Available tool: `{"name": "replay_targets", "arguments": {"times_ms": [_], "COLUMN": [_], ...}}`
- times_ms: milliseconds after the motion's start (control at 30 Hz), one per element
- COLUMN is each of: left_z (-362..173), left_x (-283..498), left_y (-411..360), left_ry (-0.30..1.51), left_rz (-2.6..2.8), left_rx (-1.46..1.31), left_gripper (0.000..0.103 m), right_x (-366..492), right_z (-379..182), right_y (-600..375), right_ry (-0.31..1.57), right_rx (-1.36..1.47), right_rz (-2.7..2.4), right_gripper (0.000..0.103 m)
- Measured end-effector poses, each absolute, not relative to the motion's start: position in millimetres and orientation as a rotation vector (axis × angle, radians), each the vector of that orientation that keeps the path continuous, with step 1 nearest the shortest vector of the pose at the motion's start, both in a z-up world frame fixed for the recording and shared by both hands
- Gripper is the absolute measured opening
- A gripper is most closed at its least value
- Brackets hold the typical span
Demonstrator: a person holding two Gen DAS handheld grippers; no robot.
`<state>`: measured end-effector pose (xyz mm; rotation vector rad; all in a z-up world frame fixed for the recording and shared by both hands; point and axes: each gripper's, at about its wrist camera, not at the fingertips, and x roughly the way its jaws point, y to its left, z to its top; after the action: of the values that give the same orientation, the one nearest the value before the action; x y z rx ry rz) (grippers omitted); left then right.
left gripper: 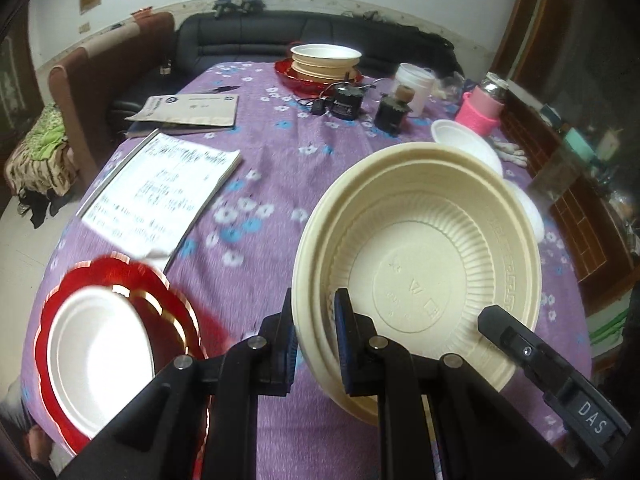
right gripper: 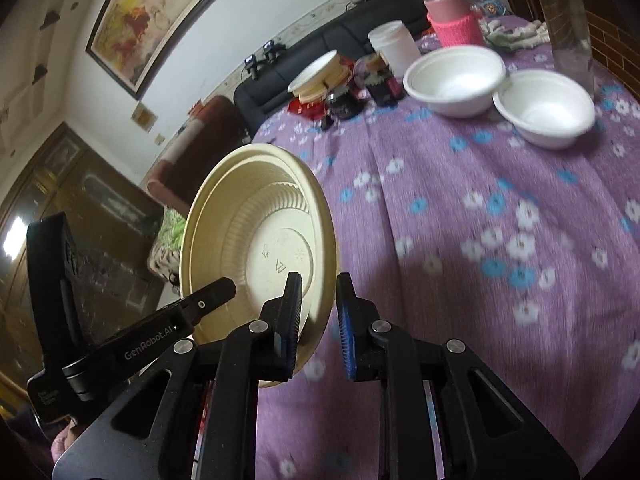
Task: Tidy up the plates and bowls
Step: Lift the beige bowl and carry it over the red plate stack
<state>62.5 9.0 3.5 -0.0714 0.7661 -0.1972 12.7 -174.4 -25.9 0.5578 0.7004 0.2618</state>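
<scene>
Left gripper (left gripper: pixel 316 336) is pinching the near rim of the cream bowl (left gripper: pixel 424 264), one finger outside the wall, one inside. From the left wrist I see the bowl tilted, its mouth toward the camera, held above the purple tablecloth (left gripper: pixel 264 168).

Right gripper (right gripper: pixel 318 326) is also on the same cream bowl (right gripper: pixel 260 248): rim sits between its fingers, left pad against the inside face, right pad shows a gap, so I can't tell whether it's truly clamped. The other gripper's finger tip shows at 8 o'clock in the right wrist view.

Left wrist view:
- 8 o'clock: white plate (left gripper: pixel 100 360) on a red plate (left gripper: pixel 176 300), on the cloth.
- 12 o'clock, far edge: stack of cream bowls (left gripper: pixel 325 62) on a red dish (left gripper: pixel 304 80).
- 10 o'clock: open notebook (left gripper: pixel 160 192).

Right wrist view, 1 o'clock: two white bowls (right gripper: pixel 456 80) (right gripper: pixel 544 108), touching or nearly, upright on the cloth. Pink-sleeved bottle (right gripper: pixel 450 16) behind them.
</scene>
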Motion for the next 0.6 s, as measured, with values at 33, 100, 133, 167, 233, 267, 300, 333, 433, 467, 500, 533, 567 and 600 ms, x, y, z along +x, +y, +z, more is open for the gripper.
{"name": "replay_targets", "arguments": {"times_ms": [33, 100, 133, 167, 233, 267, 300, 333, 433, 467, 500, 533, 567, 600], "left_z": [1, -6, -8, -9, -11, -12, -12, -11, -10, -9, -8, -8, -7, -7], "left_x": [58, 49, 45, 41, 34, 31, 29, 26, 21, 20, 19, 17, 16, 15], "left_y": [9, 11, 11, 13, 17, 18, 19, 20, 25, 26, 28, 30, 31, 33], "left_ry": [0.757, 0.739, 0.732, 0.724, 0.705, 0.697, 0.689, 0.679, 0.658, 0.652, 0.646, 0.641, 0.635, 0.628], "left_rz": [-0.192, -0.175, -0.169, -0.164, -0.151, -0.146, -0.141, -0.136, -0.129, -0.129, -0.127, -0.124, -0.121, -0.118], "left_rx": [-0.071, -0.069, -0.063, -0.061, -0.057, -0.054, -0.051, -0.047, -0.046, -0.050, -0.053, -0.053, -0.052, -0.051], "left_gripper": [0.016, 0.016, 0.016, 0.015, 0.016, 0.016, 0.015, 0.015, 0.016, 0.016, 0.016, 0.016, 0.016, 0.016], "right_x": [10, 5, 3, 0, -3, -5, -6, -7, -7, -8, -8, -8, -8, -8], "right_z": [-28, -32, -34, -35, -35, -35, -35, -35, -35, -35, -34, -33, -32, -30], "right_y": [-174, -171, -169, -167, -164, -161, -159, -158, -153, -151, -149, -147, -146, -143], "right_ry": [0.704, 0.715, 0.718, 0.718, 0.715, 0.714, 0.709, 0.707, 0.713, 0.713, 0.712, 0.713, 0.712, 0.708], "right_rx": [0.556, 0.552, 0.545, 0.540, 0.528, 0.521, 0.513, 0.509, 0.503, 0.499, 0.493, 0.490, 0.485, 0.478], "right_rz": [0.265, 0.272, 0.274, 0.277, 0.284, 0.285, 0.286, 0.286, 0.297, 0.299, 0.301, 0.304, 0.307, 0.309], "right_gripper": [0.017, 0.017, 0.017, 0.017, 0.017, 0.017, 0.017, 0.017, 0.017, 0.017, 0.017, 0.016, 0.017, 0.017]}}
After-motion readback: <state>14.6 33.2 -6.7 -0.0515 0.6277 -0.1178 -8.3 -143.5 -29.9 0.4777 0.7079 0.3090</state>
